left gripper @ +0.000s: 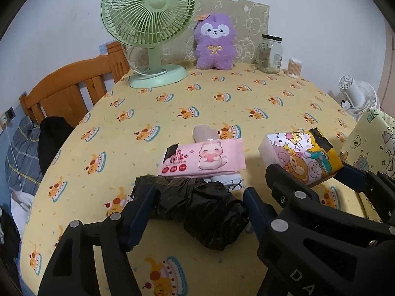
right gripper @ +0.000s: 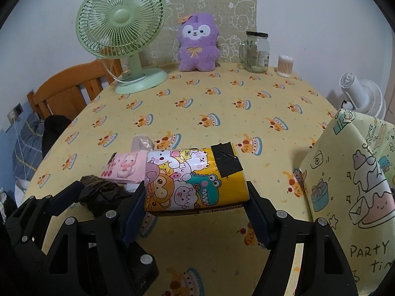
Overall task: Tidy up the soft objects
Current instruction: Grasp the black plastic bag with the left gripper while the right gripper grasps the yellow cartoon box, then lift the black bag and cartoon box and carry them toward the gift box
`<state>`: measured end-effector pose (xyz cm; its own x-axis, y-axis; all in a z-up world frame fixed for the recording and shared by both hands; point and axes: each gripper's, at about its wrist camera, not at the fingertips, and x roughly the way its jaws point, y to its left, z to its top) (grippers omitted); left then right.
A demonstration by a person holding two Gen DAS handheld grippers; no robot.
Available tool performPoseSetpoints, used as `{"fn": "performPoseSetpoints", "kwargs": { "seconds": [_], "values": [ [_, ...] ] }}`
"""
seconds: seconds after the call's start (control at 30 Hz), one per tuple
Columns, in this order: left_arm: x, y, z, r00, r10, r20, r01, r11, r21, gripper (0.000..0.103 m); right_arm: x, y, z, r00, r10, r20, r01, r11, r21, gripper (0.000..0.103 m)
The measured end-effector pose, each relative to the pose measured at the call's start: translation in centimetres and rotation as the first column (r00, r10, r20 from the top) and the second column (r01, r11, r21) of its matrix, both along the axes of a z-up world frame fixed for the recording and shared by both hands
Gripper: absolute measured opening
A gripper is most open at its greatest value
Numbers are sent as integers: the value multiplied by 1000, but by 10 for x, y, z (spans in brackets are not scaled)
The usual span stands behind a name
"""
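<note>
My left gripper (left gripper: 197, 212) has its fingers either side of a crumpled black plastic bag (left gripper: 200, 209) lying on the yellow tablecloth (left gripper: 197, 98); I cannot tell whether they press it. Behind the bag lies a pink wipes pack (left gripper: 202, 159) with a beige roll (left gripper: 205, 134) behind it. My right gripper (right gripper: 197, 204) is shut on a yellow cartoon tissue pack (right gripper: 192, 180) and holds it above the table. In the left wrist view the tissue pack (left gripper: 303, 156) and right gripper (left gripper: 306, 175) are at the right. A purple plush (left gripper: 214, 42) sits at the back.
A green fan (left gripper: 148, 24) stands back left. A glass jar (left gripper: 269, 53) and a cotton swab tub (left gripper: 294, 67) stand back right. A pale yellow party bag (right gripper: 358, 172) stands at the right. A white fan (right gripper: 363, 96) and a wooden headboard (left gripper: 69, 91) flank the table.
</note>
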<state>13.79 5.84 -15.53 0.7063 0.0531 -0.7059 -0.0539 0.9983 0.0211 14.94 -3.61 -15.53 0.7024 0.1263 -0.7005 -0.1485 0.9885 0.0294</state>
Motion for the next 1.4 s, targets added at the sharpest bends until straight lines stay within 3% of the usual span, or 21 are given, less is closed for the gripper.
{"fn": "performPoseSetpoints", "kwargs": {
  "seconds": [0.37,0.73,1.4],
  "values": [
    [-10,-2,1,1000,19,-2,-19,1000,-16,55,-6,0,0,1000,11,-7,-11,1000,18,76],
    [-30,-4,9,1000,8,12,-7,997,-78,55,-24,-4,10,1000,18,15,-18,999,31,76],
    [-67,-14,59,992,12,129,-3,998,-69,55,-62,-13,60,993,34,116,-39,998,45,76]
  ]
}}
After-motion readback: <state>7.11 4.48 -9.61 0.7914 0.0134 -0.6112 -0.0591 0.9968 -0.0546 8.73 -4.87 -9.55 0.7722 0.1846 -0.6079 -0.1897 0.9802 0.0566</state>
